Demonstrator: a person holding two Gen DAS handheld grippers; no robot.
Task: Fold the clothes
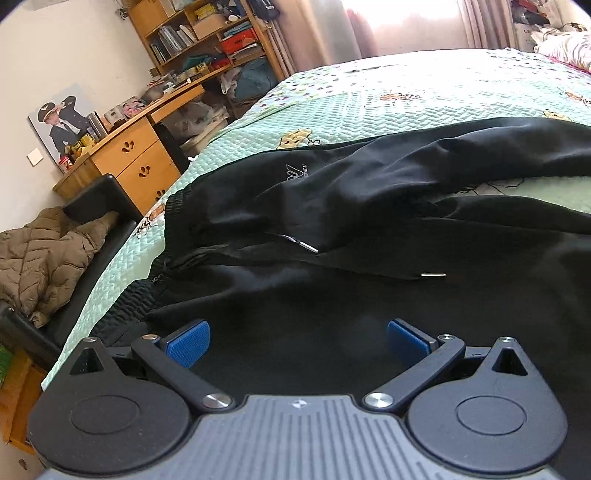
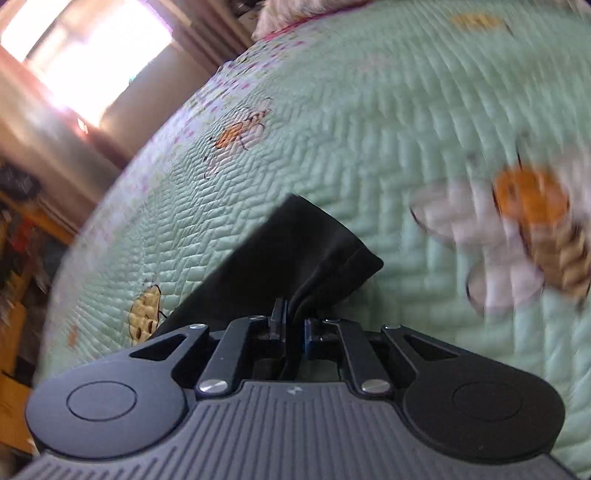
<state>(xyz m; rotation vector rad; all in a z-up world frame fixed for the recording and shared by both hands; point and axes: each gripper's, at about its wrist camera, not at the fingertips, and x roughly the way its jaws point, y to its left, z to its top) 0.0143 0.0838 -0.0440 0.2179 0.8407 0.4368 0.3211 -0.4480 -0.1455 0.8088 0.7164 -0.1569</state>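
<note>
Black trousers [image 1: 369, 206] lie spread on the green quilted bed [image 1: 369, 96], waistband toward the left edge, two metal-tipped drawstring ends [image 1: 434, 275] on top. My left gripper [image 1: 298, 338] is open, its blue pads [image 1: 188, 341] just above the black fabric near the waist, holding nothing. In the right wrist view, my right gripper [image 2: 294, 326] is shut on a fold of the black trouser leg [image 2: 295, 243], which is lifted off the quilt [image 2: 369, 129]. That view is blurred.
A wooden desk with drawers [image 1: 136, 162] and bookshelves [image 1: 207, 40] stand left of the bed. A black bench [image 1: 96, 199] with an olive quilted jacket [image 1: 40, 258] sits by the bed's left edge. Curtains [image 1: 388, 26] hang behind; a pillow [image 1: 565, 48] lies far right.
</note>
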